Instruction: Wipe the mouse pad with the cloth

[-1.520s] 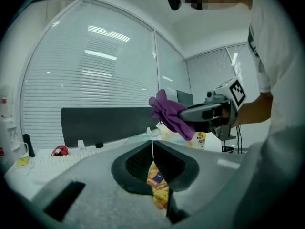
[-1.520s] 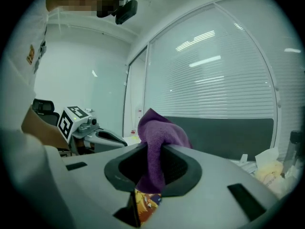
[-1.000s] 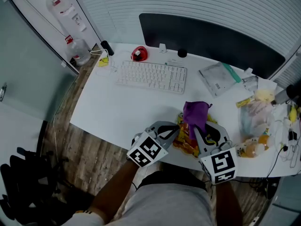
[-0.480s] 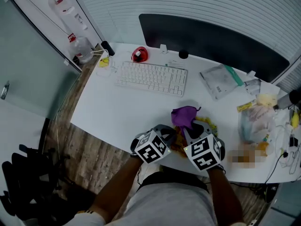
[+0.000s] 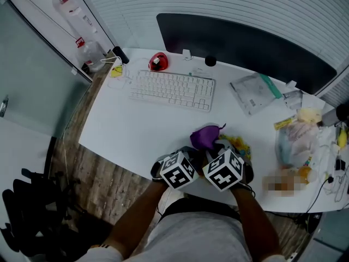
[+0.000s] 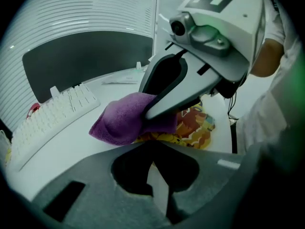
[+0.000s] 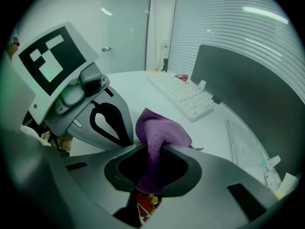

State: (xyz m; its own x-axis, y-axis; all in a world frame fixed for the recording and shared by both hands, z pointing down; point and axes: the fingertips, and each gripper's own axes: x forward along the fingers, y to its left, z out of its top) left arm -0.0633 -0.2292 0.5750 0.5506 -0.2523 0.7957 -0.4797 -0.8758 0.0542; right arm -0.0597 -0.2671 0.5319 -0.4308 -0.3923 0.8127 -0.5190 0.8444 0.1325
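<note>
The colourful mouse pad [image 5: 238, 145] lies near the white desk's front edge, mostly covered. On it sits a bunched purple cloth [image 5: 205, 137], and my right gripper [image 5: 215, 149] is shut on it; the cloth [image 7: 159, 130] runs down between the jaws, with a bit of red pad [image 7: 145, 202] under them. My left gripper [image 5: 196, 155] is close beside the right one. In the left gripper view its jaws [image 6: 153, 149] are together at the near edge of the mouse pad [image 6: 195, 128], right behind the cloth [image 6: 126, 123].
A white keyboard [image 5: 173, 89] and a red mouse [image 5: 158, 62] lie farther back, in front of a dark monitor [image 5: 245, 42]. A plastic bag [image 5: 253, 91] and a heap of packets and clutter [image 5: 297, 132] fill the desk's right side. The desk's front edge is just below the grippers.
My right gripper has carried the cloth left and down onto the pad. The two grippers now sit side by side; the left one has barely moved.
</note>
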